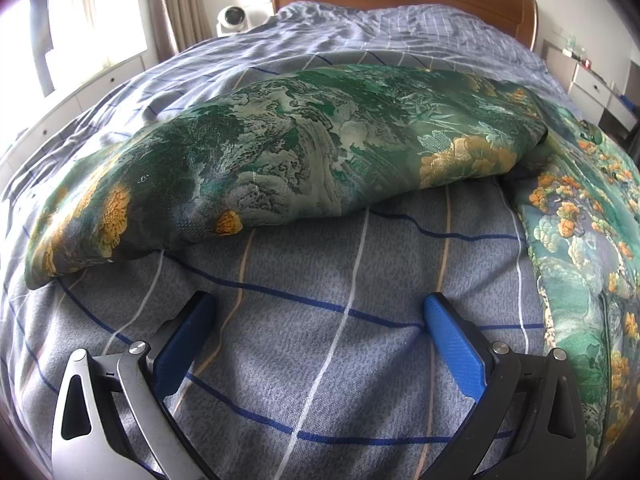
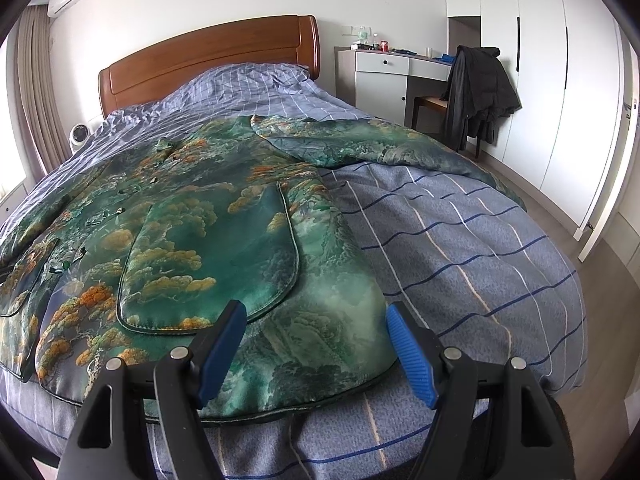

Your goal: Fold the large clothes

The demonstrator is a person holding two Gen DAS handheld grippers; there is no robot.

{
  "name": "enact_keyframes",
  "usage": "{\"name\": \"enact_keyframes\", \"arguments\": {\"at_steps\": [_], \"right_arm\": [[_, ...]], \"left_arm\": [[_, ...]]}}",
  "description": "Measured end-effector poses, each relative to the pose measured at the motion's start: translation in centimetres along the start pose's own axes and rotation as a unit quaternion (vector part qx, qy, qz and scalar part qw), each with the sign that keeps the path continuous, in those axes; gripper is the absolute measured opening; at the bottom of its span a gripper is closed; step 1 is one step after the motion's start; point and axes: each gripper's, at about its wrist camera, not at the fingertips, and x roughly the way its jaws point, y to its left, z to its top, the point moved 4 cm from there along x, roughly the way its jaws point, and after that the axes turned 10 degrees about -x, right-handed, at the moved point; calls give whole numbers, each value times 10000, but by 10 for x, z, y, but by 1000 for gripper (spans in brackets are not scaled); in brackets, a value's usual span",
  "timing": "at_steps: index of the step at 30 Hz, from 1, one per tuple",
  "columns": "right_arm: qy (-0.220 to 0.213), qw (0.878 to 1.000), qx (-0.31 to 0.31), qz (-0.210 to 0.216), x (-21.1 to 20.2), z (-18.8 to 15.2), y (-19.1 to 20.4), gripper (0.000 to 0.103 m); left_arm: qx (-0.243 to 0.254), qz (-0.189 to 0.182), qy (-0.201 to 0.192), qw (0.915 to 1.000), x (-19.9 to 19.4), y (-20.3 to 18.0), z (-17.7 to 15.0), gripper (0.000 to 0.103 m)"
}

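A large green padded jacket (image 2: 208, 232) with gold and orange tree prints lies spread flat on the bed, front up, with a patch pocket (image 2: 216, 264) near its hem. One sleeve (image 2: 360, 140) stretches out to the right. In the left wrist view the other sleeve (image 1: 280, 152) lies across the bed, with the jacket body (image 1: 584, 248) at the right edge. My left gripper (image 1: 318, 312) is open and empty, over bare bedcover just short of the sleeve. My right gripper (image 2: 314, 320) is open and empty, over the jacket's bottom right corner.
The bed has a blue-grey checked cover (image 2: 460, 248) and a wooden headboard (image 2: 208, 60). A white desk (image 2: 392, 76) and a chair draped with a dark coat (image 2: 476, 92) stand right of the bed, beside white wardrobes (image 2: 540, 80). A small white fan (image 1: 234, 18) sits left of the headboard.
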Motion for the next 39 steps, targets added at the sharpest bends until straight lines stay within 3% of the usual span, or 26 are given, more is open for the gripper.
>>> {"name": "enact_keyframes", "arguments": {"at_steps": [39], "right_arm": [[69, 10000, -38, -12, 2, -3, 3, 74]], "left_arm": [[1, -1, -1, 10000, 0, 0, 0, 103]]}}
